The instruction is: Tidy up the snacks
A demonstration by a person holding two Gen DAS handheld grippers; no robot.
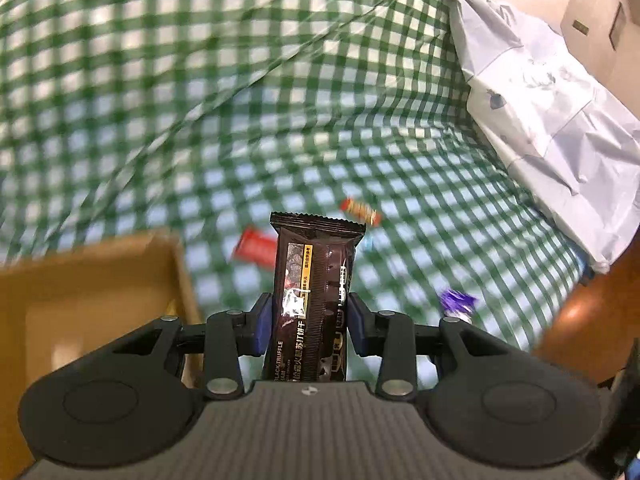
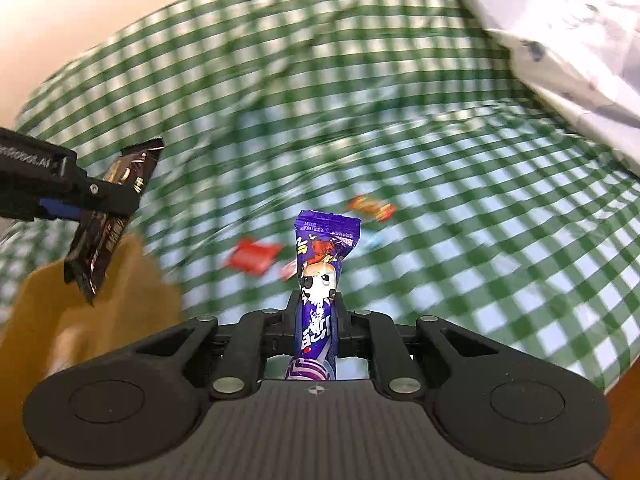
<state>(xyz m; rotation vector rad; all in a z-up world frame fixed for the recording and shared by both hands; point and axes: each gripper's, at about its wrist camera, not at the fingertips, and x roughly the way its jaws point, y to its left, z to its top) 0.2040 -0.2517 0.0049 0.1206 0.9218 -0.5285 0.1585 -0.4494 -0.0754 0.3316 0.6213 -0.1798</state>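
left gripper: clamped on dark cracker packet, packet upright between the blue pads, above edge of cardboard box | right gripper: clamped on purple snack packet, standing up between the jaws | loose: red packet, orange candy on green checked cloth

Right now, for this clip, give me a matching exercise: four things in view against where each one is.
Things:
1. dark cracker packet
2. purple snack packet
3. red packet
4. cardboard box

Places:
A. lying on the checked cloth
B. clamped in the right gripper
C. at the left edge of both views
D. clamped in the left gripper

Pairs: 1-D, 2-B, 3-A, 4-C
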